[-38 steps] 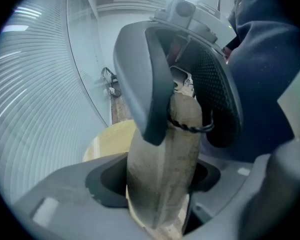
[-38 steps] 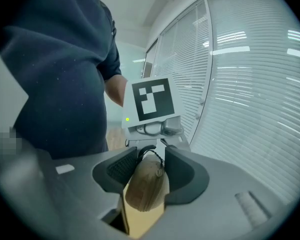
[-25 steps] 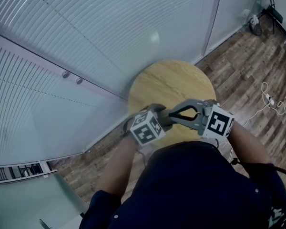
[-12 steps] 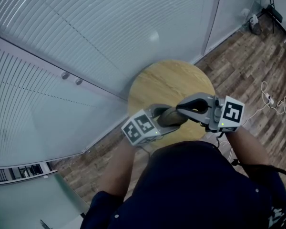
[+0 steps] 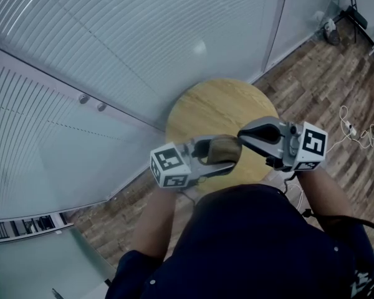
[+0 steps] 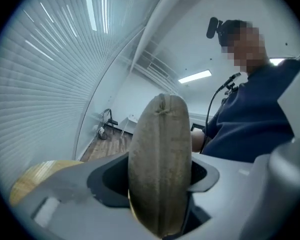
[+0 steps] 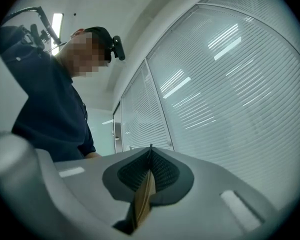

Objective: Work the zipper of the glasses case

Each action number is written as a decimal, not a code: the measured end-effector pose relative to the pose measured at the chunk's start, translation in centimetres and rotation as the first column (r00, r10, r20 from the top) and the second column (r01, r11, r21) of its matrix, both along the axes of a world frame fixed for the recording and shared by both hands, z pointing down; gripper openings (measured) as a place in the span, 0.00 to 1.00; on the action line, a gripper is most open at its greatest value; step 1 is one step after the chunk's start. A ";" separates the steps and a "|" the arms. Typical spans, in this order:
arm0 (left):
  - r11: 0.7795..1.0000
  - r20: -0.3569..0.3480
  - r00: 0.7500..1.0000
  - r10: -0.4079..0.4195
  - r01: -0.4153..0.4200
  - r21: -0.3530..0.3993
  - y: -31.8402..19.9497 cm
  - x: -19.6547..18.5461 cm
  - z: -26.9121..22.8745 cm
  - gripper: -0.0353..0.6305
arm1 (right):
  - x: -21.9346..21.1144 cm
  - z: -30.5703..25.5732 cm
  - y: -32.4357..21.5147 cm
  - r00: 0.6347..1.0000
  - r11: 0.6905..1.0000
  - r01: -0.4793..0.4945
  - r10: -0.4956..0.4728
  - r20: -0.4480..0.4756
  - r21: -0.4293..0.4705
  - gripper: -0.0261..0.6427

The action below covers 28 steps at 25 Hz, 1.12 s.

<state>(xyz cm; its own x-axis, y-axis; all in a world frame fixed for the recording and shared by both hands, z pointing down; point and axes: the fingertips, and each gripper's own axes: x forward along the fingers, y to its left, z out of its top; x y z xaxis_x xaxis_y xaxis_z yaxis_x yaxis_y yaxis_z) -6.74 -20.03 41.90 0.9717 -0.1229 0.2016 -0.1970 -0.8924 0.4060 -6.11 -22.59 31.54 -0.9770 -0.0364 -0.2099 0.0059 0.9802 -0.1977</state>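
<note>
A tan fabric glasses case (image 5: 223, 149) is held up in the air over the near edge of the round wooden table (image 5: 221, 101). My left gripper (image 5: 232, 156) grips it across its width. In the left gripper view the case (image 6: 160, 154) stands on edge between the pads of the left gripper (image 6: 159, 176), whose jaws have just been closing a little on it. My right gripper (image 5: 240, 136) meets the case's far end from the right. In the right gripper view the right gripper (image 7: 150, 156) is shut on a thin tan tab (image 7: 144, 196), apparently the zipper pull.
A glass wall with white blinds (image 5: 112, 55) runs behind the table, with two knobs (image 5: 86, 97) on it. Wood floor (image 5: 318, 61) surrounds the table; white cables (image 5: 355, 128) lie at the right. The person's dark-clothed body (image 5: 262, 242) fills the bottom of the head view.
Both grippers have risen with the case between them. The left gripper has rolled and its marker cube has swung out to the left. The right gripper has shifted up and to the right.
</note>
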 end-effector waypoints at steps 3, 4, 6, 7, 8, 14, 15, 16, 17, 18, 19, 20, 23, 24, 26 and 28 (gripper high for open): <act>0.999 -0.100 0.995 -0.026 0.024 -0.022 -0.2 -0.2 -1.4 0.50 | 0.4 -0.3 -0.1 0.999 1.000 -0.015 0.015 0.030 -0.012 0.05; 0.999 -0.132 0.990 -0.040 0.037 -0.029 -0.3 -0.3 -1.8 0.50 | 0.5 -0.4 -0.2 0.999 1.000 -0.018 0.018 0.038 -0.014 0.05; 0.998 -0.178 0.982 -0.057 0.050 -0.042 -0.4 -0.4 -2.2 0.50 | 0.5 -0.4 -0.2 0.999 1.000 -0.017 0.017 0.043 -0.010 0.05; 0.997 -0.201 0.978 -0.060 0.051 -0.051 -0.4 -0.4 -2.3 0.50 | 0.5 -0.5 -0.2 0.999 1.000 -0.016 0.016 0.044 -0.007 0.05; 0.997 -0.234 0.970 -0.065 0.051 -0.065 -0.4 -0.5 -2.6 0.50 | 0.4 -0.5 -0.1 0.999 1.000 -0.017 0.017 0.046 -0.007 0.05; 0.985 -0.461 0.876 -0.140 0.076 -0.154 -1.5 -2.5 -5.0 0.50 | 0.0 -1.6 -0.4 0.996 0.998 -0.058 0.056 0.071 0.016 0.05; 0.984 -0.479 0.865 -0.152 0.085 -0.158 -1.6 -2.5 -5.4 0.50 | 0.0 -1.9 -0.4 0.995 0.998 -0.059 0.057 0.079 0.021 0.05; 0.982 -0.503 0.849 -0.164 0.093 -0.163 -1.7 -2.5 -5.9 0.50 | 0.0 -2.3 -0.3 0.994 0.998 -0.060 0.058 0.089 0.028 0.05; 0.980 -0.532 0.829 -0.176 0.098 -0.171 -1.8 -2.6 -6.5 0.50 | -0.1 -2.8 -0.3 0.993 0.997 -0.063 0.059 0.100 0.036 0.05; 0.979 -0.561 0.807 -0.185 0.100 -0.179 -1.9 -2.7 -7.2 0.50 | -0.3 -3.3 -0.2 0.992 0.997 -0.065 0.059 0.108 0.046 0.05; 0.977 -0.588 0.785 -0.192 0.099 -0.187 -2.0 -2.8 -7.8 0.50 | -0.4 -3.8 -0.2 0.992 0.996 -0.066 0.059 0.115 0.057 0.05; 0.976 -0.611 0.766 -0.198 0.097 -0.194 -2.1 -3.0 -8.4 0.50 | -0.5 -4.1 -0.1 0.992 0.995 -0.065 0.057 0.117 0.069 0.05; 0.976 -0.638 0.743 -0.204 0.099 -0.196 -2.2 -3.4 -9.3 0.50 | -0.5 -4.5 0.2 0.993 0.994 -0.059 0.048 0.109 0.096 0.05; 0.975 -0.638 0.742 -0.208 0.105 -0.195 -2.2 -3.4 -9.5 0.50 | -0.4 -4.5 0.4 0.993 0.993 -0.057 0.046 0.109 0.099 0.05; 0.970 -0.653 0.721 -0.231 0.122 -0.209 -2.3 -3.8 -10.0 0.50 | -0.2 -4.7 0.6 0.992 0.993 -0.055 0.044 0.116 0.100 0.05; 0.964 -0.674 0.692 -0.260 0.143 -0.224 -2.8 -4.4 -10.7 0.49 | -0.1 -5.1 0.9 0.992 0.993 -0.054 0.041 0.123 0.100 0.05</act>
